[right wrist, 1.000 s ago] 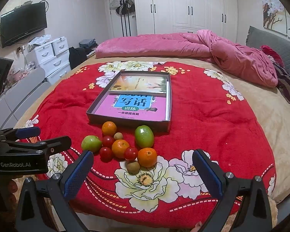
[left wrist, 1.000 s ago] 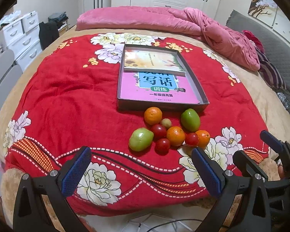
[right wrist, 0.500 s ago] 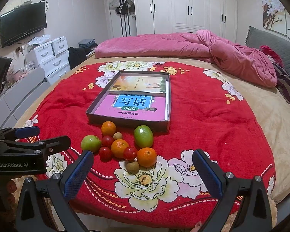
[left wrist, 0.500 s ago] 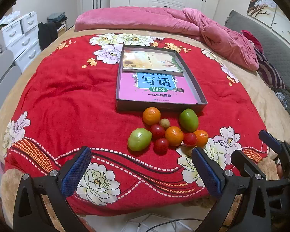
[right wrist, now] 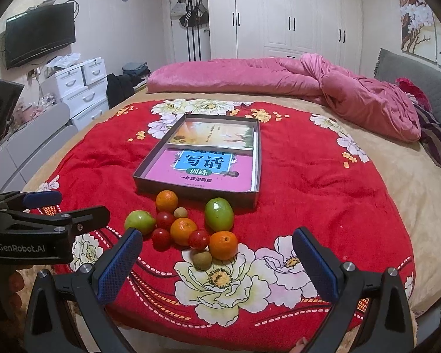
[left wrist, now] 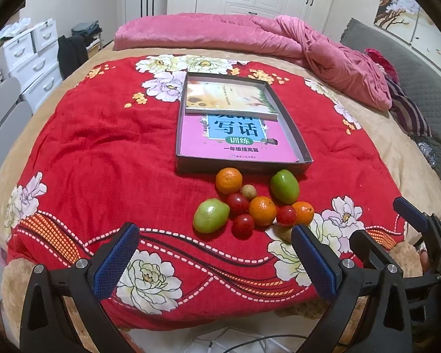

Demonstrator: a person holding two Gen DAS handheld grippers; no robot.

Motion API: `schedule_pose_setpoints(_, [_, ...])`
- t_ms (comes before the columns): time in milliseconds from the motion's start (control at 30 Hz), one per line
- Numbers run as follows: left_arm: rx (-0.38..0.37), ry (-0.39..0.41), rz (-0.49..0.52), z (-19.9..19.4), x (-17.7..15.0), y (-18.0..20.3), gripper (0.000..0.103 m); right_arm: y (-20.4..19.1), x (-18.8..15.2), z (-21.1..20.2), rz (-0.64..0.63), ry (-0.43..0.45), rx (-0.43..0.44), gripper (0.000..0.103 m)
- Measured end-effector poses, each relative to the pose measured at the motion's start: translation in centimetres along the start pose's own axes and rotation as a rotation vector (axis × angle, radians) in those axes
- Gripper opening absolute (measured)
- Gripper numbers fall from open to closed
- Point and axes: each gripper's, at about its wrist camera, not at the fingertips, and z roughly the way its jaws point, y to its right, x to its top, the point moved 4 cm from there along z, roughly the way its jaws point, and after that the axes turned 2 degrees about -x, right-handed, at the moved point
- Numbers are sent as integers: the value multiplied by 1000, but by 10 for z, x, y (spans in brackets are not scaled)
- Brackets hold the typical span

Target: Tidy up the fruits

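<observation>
Still, almost nothing has shifted in the last second: your left gripper [left wrist: 211, 260] hangs with fingers spread wide and empty at the bed's near edge, only drifting a little. The fruits [right wrist: 188, 229] stay clustered on the red blanket [right wrist: 323, 182], just before the shallow box [right wrist: 257, 158] of books. Your right gripper [right wrist: 217, 264] also gapes wide, holding nothing. Sorting hasn't begun.
</observation>
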Motion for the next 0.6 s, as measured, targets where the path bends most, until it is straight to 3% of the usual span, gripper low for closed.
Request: schedule_pose_setpoints(600, [-4, -29, -11, 12, -2, -7, 103, -5, -6, 16, -2, -46, 20, 103])
